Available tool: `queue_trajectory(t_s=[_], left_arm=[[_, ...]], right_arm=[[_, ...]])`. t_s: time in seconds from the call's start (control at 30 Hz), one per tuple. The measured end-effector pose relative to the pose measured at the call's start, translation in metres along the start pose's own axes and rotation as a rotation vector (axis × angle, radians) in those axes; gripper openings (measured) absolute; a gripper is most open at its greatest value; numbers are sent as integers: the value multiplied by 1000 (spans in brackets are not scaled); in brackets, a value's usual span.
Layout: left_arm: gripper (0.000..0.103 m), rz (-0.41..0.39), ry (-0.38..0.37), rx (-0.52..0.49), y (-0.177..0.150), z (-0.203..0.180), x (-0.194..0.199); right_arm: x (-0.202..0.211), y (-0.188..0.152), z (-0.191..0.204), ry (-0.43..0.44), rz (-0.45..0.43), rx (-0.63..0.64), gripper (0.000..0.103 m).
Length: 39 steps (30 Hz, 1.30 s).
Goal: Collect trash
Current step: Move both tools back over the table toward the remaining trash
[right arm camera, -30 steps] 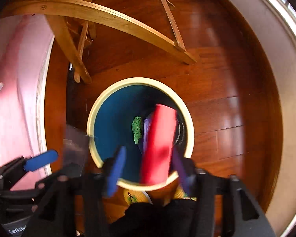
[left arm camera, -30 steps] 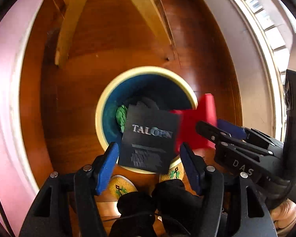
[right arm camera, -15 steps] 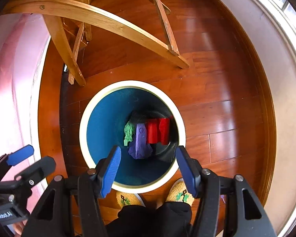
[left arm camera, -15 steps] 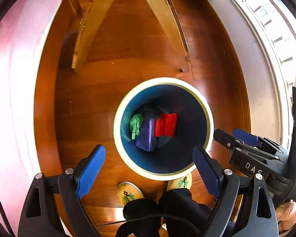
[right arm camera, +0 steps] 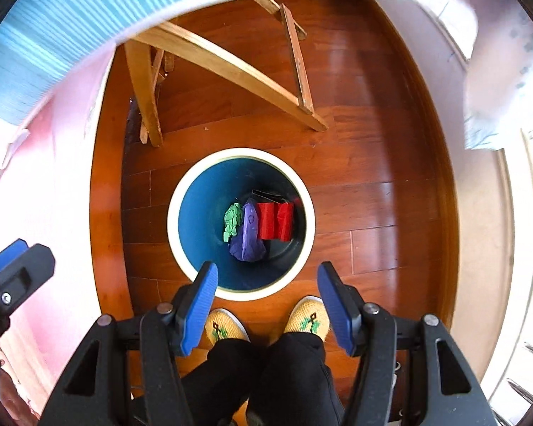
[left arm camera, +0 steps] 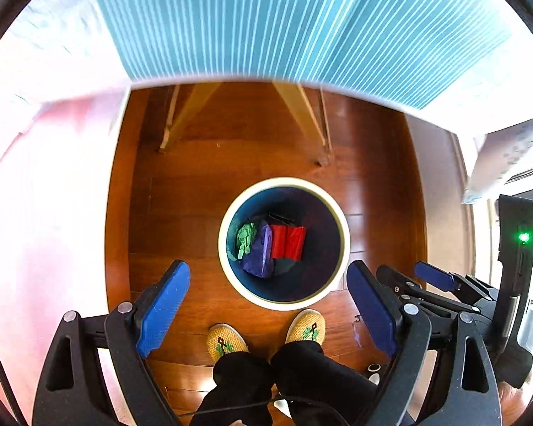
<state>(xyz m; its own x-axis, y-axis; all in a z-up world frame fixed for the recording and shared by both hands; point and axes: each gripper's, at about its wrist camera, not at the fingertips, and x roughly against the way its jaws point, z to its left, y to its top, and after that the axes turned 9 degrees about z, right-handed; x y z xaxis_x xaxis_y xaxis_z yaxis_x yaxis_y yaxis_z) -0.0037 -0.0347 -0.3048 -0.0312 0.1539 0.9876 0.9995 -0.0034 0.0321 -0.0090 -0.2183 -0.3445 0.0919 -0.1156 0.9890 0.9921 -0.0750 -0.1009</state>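
Trash lies at the bottom of a round bin with a cream rim and a deep blue inside, which stands on a glossy reddish-brown wooden floor. In the bin sit a crumpled green wrapper, a limp purple bag just beside it, and a folded red packet on the far side of the purple one; a flat black piece shows at the packet's upper edge, mostly hidden.

The left gripper points down above the bin with its blue pads spread wide and nothing between them — its jaws have just been opening. The right gripper hangs likewise over the near rim of the bin, jaws apart and empty; its blue fingers frame the person's feet in yellow knitted slippers with green marks and black trouser legs. In the left wrist view the right gripper also shows at the lower right, beside a black handle with a lit green lamp.

Beyond the bin stand the pale wooden legs of a frame. A surface with fine turquoise and white stripes fills the top of the left wrist view, blurred — its edge overhangs the floor. To the left is a pink surface.
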Motion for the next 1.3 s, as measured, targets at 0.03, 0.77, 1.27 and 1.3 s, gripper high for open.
queue_trajectory(t_s=[0.03, 0.77, 1.27, 1.3], left_arm=[[89, -10, -4, 1, -2, 1, 13], [89, -322, 96, -99, -14, 13, 269], [89, -491, 77, -130, 26, 25, 347], [89, -491, 78, -128, 30, 25, 347]], right_arm=[[9, -2, 1, -4, -5, -1, 59], [245, -30, 48, -2, -277, -3, 59], [334, -1, 74, -59, -481, -16, 59], [337, 2, 74, -58, -487, -17, 59]])
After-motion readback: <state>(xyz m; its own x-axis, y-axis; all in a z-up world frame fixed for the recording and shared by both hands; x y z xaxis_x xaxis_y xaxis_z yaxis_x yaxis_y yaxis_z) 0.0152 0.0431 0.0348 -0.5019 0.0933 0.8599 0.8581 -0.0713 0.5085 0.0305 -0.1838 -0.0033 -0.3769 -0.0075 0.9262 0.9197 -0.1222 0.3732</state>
